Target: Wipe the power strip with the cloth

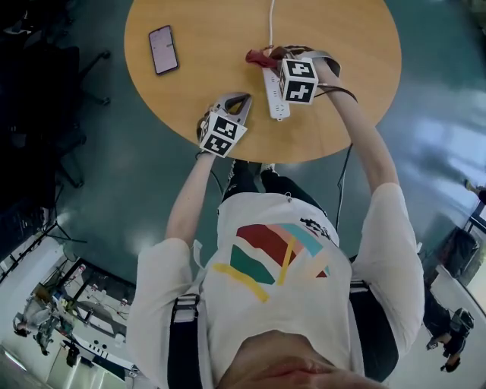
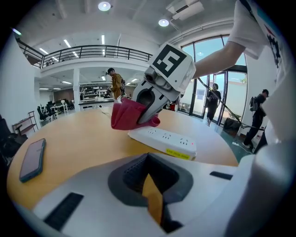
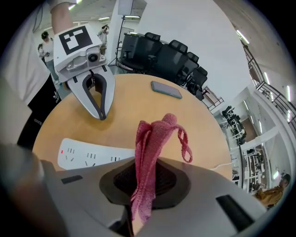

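As both arms reach out over the near edge of the round table [image 1: 205, 34], we see the left gripper [image 1: 244, 97] and the right gripper [image 1: 273, 55] closing in on the white power strip [image 1: 276, 95] from two sides. The left forearm runs up toward one o'clock in the head view, wrist straight, and its gripper tilts gently down with the marker cube nearest us. Its jaws are pressed together with nothing between them, and the tips sit just beside the strip's near half, at its nine o'clock, a little apart from it.

Over to the right arm: it stretches further, almost fully extended toward eleven o'clock, and the wrist bends so the gripper points steeply down, cube face up. Its jaws are clamped on the red cloth [image 3: 152, 152], which pokes out past the tips in a bunched fold with a loose loop. From the left gripper view that cloth sits over the strip's far end, at the strip's twelve o'clock; whether it presses on the plastic we cannot tell.

The strip itself lies flat near the table's middle, long axis running six to twelve, its white cord [image 1: 271, 19] leaving toward twelve. A phone [image 1: 163, 49] lies flat at the strip's ten o'clock, well apart.
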`<state>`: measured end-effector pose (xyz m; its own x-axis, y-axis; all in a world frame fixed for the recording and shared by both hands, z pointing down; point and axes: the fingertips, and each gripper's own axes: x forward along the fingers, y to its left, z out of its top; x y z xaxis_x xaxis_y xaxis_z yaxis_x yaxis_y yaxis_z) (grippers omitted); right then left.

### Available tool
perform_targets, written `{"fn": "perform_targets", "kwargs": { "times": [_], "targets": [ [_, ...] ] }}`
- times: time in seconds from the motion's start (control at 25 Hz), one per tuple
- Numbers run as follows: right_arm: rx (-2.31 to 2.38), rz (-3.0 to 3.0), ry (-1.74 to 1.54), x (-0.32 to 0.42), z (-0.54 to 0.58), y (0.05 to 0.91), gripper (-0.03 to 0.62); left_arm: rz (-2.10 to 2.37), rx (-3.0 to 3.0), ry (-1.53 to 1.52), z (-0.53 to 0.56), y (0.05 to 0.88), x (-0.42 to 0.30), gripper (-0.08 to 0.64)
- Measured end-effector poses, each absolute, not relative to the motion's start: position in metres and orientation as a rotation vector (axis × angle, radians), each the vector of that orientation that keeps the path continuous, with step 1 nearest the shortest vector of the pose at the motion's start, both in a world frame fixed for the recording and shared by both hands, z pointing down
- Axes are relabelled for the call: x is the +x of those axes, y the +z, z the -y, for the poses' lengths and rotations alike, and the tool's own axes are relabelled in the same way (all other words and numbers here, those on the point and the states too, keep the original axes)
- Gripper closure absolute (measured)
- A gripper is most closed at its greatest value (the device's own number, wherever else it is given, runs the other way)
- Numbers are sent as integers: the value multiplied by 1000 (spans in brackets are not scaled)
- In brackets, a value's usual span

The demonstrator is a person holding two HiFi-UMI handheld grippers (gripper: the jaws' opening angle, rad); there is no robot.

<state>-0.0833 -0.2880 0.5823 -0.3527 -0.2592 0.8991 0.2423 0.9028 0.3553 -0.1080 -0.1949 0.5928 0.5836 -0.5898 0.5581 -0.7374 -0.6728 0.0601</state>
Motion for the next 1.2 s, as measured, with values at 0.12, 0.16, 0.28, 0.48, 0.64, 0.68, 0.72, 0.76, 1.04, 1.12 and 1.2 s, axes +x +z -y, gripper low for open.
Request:
{"fn": "perform_targets", "kwargs": {
  "times": [0.12,0.16,0.28,0.48,0.64,0.68,0.72,0.76,1.04,1.12,1.2],
  "targets": [
    [2,1868,-493,-82,279,582,552,1082,2536,734,195,592,-107,518],
    [-4,1867,-490,-81,276,583,552,1082,2537,730,195,592,-107,518],
    [-26,1857,-492,-81,265,587,554,1081,2538,730,195,593,-109,518],
    [-33,1864,-471,-75,243,586,552,1096,2547,715,190,588,-106,518],
    [-36,1878,-443,-67,220,588,552,1142,2559,687,187,580,-106,518],
    [-39,1881,-438,-65,213,588,552,1158,2556,682,186,578,-106,518],
    [-43,1884,-434,-62,205,588,554,1173,2550,679,184,577,-107,518],
    [-48,1887,-433,-59,197,587,554,1187,2544,678,182,575,-107,518],
    [-78,1906,-415,-40,148,586,552,1255,2532,672,166,565,-102,518],
    [-87,1910,-416,-37,134,586,554,1262,2532,677,161,563,-98,518],
    [-89,1917,-413,-33,123,585,554,1261,2540,683,157,560,-94,518]
  ]
}}
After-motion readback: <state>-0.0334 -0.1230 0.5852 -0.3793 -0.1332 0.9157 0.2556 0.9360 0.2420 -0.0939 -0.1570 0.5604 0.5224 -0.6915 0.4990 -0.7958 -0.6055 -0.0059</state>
